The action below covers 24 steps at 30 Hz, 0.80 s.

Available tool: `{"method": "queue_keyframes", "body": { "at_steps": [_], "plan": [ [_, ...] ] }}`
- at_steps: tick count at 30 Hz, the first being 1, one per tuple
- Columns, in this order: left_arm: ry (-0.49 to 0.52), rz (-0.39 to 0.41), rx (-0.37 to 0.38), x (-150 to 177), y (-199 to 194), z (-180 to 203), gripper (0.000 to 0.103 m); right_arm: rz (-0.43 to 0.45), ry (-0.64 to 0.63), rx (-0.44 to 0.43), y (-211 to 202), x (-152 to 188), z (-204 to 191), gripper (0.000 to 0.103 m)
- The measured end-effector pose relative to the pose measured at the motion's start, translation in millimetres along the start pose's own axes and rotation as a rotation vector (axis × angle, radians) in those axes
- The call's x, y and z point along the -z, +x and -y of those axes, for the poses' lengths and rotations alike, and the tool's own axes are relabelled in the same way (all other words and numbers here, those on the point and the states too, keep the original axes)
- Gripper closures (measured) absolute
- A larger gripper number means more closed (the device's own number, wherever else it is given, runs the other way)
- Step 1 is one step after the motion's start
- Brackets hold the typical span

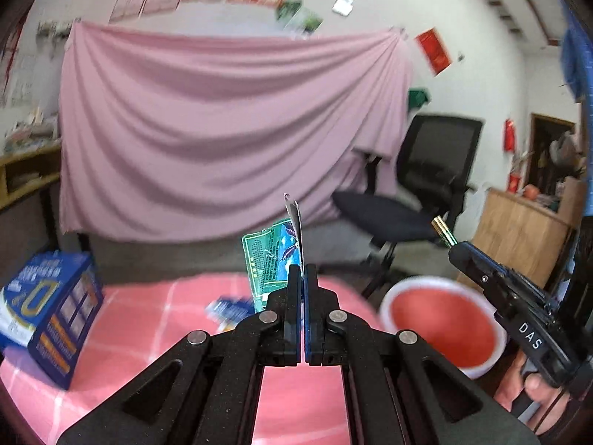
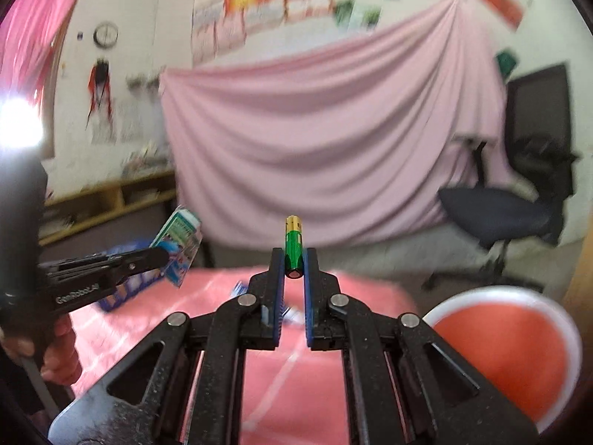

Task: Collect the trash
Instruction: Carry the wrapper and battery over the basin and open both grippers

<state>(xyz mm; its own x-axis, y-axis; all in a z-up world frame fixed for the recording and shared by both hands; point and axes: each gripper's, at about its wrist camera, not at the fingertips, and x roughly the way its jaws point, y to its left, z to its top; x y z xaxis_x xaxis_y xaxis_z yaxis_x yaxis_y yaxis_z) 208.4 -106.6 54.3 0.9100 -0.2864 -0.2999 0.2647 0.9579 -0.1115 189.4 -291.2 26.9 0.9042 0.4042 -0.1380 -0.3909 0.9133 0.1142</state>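
- left gripper (image 1: 304,270): jaws pinched tight on a green wrapper (image 1: 270,256), no gap visible btwn the pads. wrapper sticks up out of the tips, flat side facing 9 o'clock, thin silver edge poking toward 12.
- right gripper (image 2: 294,256): jaws clamped on a battery (image 2: 294,246), green body w/ gold cap. battery stands roughly upright at the tips, gold end at 12, flat metal end at 6, sitting inside the gap.
- both held up in the air above the table (image 1: 148,319), pink checked cloth on it. neither item touches the surface.
- red bin (image 1: 443,328) w/ white rim sits past the table edge, abt 4 o'clock in both wrist views. inside looks plain red, contents can't tell (blur).
- in left view the right gripper shows at 3 o'clock, battery tip up over the bin's far side.
- in right view the left gripper shows at 9 o'clock w/ wrapper.
- blue box (image 1: 48,315) on table at 8 o'clock of left view, tilted. small blue packet (image 1: 228,307) flat on cloth near the left tips, blurry.
- bg: pink sheet (image 1: 229,129) draped on wall, black office chair (image 1: 418,193) at 2-3 o'clock.
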Motion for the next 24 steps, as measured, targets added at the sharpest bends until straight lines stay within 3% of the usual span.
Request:
{"method": "queue_keyframes", "body": {
  "at_steps": [4, 9, 17, 24],
  "plan": [
    [0.051, 0.077, 0.081, -13.6, -1.7, 34.8, 0.103, 0.143, 0.021, 0.091, -33.9, -10.3, 20.2, 0.073],
    [0.139, 0.068, 0.194, -19.0, 23.0, 82.4, 0.103, 0.194, 0.050, 0.200, -57.3, -15.9, 48.1, 0.073],
    [0.194, -0.068, 0.345, -3.2, 75.8, 146.2, 0.103, 0.051, 0.151, 0.330, -60.4, -2.8, 100.2, 0.073],
    [0.169, -0.208, 0.379, 10.1, 103.8, 165.9, 0.103, -0.105, 0.213, 0.396, -55.5, 18.1, 135.7, 0.073]
  ]
}}
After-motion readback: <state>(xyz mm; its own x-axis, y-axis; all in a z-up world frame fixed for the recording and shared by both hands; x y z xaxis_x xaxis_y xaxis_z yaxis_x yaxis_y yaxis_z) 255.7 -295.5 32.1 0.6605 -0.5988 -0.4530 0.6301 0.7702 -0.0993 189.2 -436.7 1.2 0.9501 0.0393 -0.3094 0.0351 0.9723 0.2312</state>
